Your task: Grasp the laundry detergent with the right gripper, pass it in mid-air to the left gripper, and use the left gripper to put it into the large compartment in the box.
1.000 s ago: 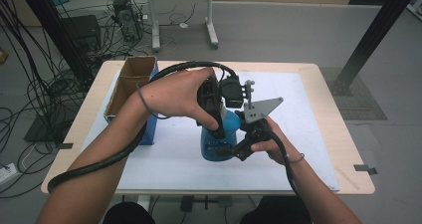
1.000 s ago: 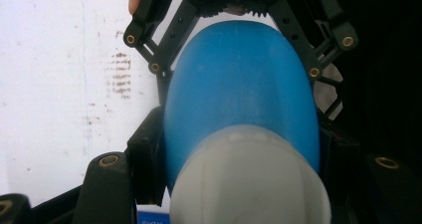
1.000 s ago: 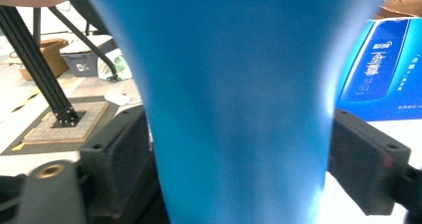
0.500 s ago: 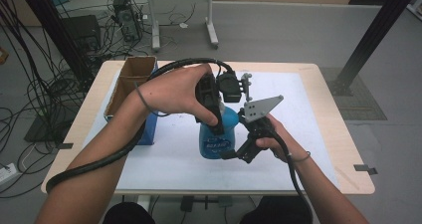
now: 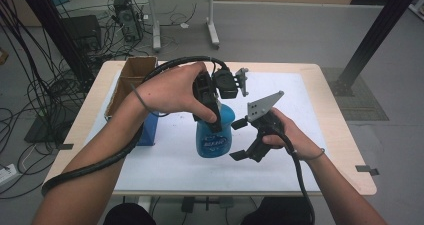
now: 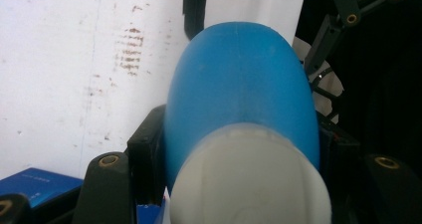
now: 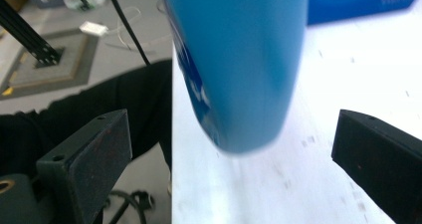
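Above the white sheet on the desk [image 5: 340, 150], a blue bottle [image 5: 216, 132] hangs from the left gripper [image 5: 212, 107]. White lettering runs across the bottle's lower body in the high view, too blurred to read; a blue box [image 5: 150, 130] on the desk beside a cardboard box [image 5: 131, 80] carries small white print in the left gripper view, also too small to read. The bottle is glossy, bright blue, rounded at the shoulder, with a whitish cap [image 6: 249, 184] at its top end. In the left gripper view the black fingers [image 6: 144, 159] clamp the bottle just below the cap, touching it on both sides. The right gripper [image 5: 240, 140] sits just beside the bottle's base, its fingers [image 7: 84, 159] spread wide. In the right gripper view the bottle's lower end lies between those fingers, apart from both, its base clear of the sheet.
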